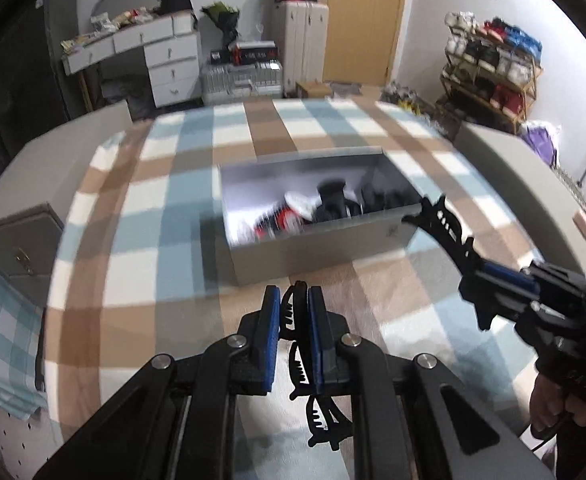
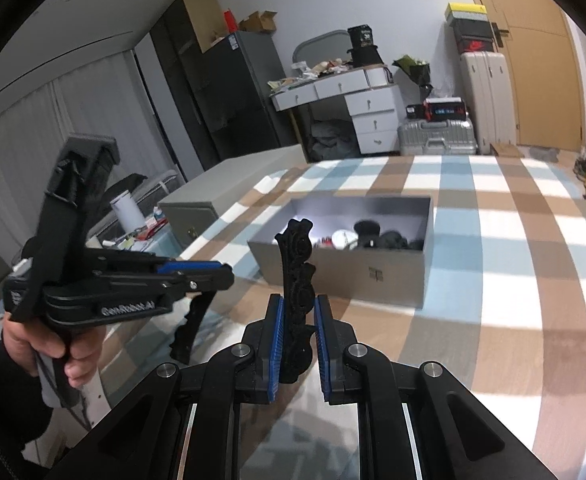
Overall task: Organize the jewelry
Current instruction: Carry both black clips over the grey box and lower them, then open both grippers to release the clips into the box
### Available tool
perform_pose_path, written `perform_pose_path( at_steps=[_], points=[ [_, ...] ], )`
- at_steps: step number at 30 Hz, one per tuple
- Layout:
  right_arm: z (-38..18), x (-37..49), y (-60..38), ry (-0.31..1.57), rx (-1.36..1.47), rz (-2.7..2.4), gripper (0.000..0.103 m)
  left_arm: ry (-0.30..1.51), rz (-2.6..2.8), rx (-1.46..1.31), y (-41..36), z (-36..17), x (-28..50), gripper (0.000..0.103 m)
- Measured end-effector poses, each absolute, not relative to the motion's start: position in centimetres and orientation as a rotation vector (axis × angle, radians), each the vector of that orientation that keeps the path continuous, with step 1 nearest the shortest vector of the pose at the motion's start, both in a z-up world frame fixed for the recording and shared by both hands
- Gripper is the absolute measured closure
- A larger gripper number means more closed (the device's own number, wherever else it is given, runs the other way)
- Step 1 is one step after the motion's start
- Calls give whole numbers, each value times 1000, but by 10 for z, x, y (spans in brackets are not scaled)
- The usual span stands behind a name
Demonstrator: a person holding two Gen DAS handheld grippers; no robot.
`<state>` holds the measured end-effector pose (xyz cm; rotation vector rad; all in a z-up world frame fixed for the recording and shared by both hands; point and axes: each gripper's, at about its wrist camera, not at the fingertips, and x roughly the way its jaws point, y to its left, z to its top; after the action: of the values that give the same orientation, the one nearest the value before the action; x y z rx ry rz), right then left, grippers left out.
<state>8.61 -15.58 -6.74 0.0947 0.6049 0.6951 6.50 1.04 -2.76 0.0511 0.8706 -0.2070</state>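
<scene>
A checked blue, brown and white cloth [image 1: 173, 208] covers the wide surface that fills both views, with pale grey edges showing at its left and right sides; on the cloth, near the middle, sits an open grey box [image 1: 317, 240], rectangular and lidless, with a small mark on its near wall; inside it lies a blurred heap of dark, white and red pieces [image 1: 317, 208] whose kinds cannot be told apart; in the right wrist view the same box [image 2: 345, 268] stands ahead and slightly right of the fingers, its contents gathered toward the middle and right; the left gripper [image 1: 295, 336] is held above the cloth just short of the box's near wall, its blue-padded jaws drawn close together and clamped on a black toothed hair clip [image 1: 299, 360], which runs between the pads and hangs down below them toward the camera; from the right wrist view that gripper [image 2: 221, 276] appears side-on at the left, gripped by a bare hand [image 2: 53, 344], with the clip [image 2: 189, 328] dangling beneath its tip; the right gripper [image 2: 296, 340] has its jaws narrowed onto a second black clip [image 2: 297, 280], ornate and scalloped, standing upright between the pads with its top reaching in front of the box's near left corner; in the left wrist view this clip [image 1: 445, 228] points its tip at the box's near right corner, close to the rim, though whether it touches cannot be told.
</scene>
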Motion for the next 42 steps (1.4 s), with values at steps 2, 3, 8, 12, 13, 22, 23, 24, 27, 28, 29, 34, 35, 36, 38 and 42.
perform_pose_path(
  at_steps=[2,3,8,12,13,22,23,24,27,28,29,34,35,36,38,42],
  points=[
    [-61,91,-154,585,86,691,89,834,-192,53,11,-21,70,94],
    [-58,94,-154,578,83,687,89,825,-197,36,13,-17,75,94],
    [-45,115,-150,557,75,678,91,778,-223,-27,17,-1,97,94],
    [-42,131,-146,554,71,678,91,742,-237,-72,18,9,116,94],
    [-43,135,-145,557,71,680,91,738,-242,-85,19,10,124,94],
    [-49,176,-139,583,81,670,91,757,-263,-279,30,-7,167,94],
    [-52,181,-137,595,82,671,91,760,-265,-292,29,-9,169,94],
    [-55,186,-135,604,82,674,91,766,-270,-313,29,-14,172,94],
    [-64,194,-130,629,77,677,91,796,-279,-352,29,-28,179,94],
    [-66,196,-129,632,75,678,91,803,-278,-362,29,-32,180,94],
    [-68,197,-128,636,71,674,91,810,-278,-364,29,-33,180,94],
    [-77,203,-122,669,49,678,91,828,-333,-368,25,-33,175,94],
    [-78,203,-121,674,46,677,90,824,-338,-365,24,-32,174,93],
    [-79,204,-121,676,45,672,88,821,-333,-357,23,-31,173,93],
    [-78,204,-123,674,55,663,88,826,-302,-337,22,-31,172,82],
    [-72,200,-132,656,86,645,76,827,-309,-364,28,-31,168,53]
  ],
)
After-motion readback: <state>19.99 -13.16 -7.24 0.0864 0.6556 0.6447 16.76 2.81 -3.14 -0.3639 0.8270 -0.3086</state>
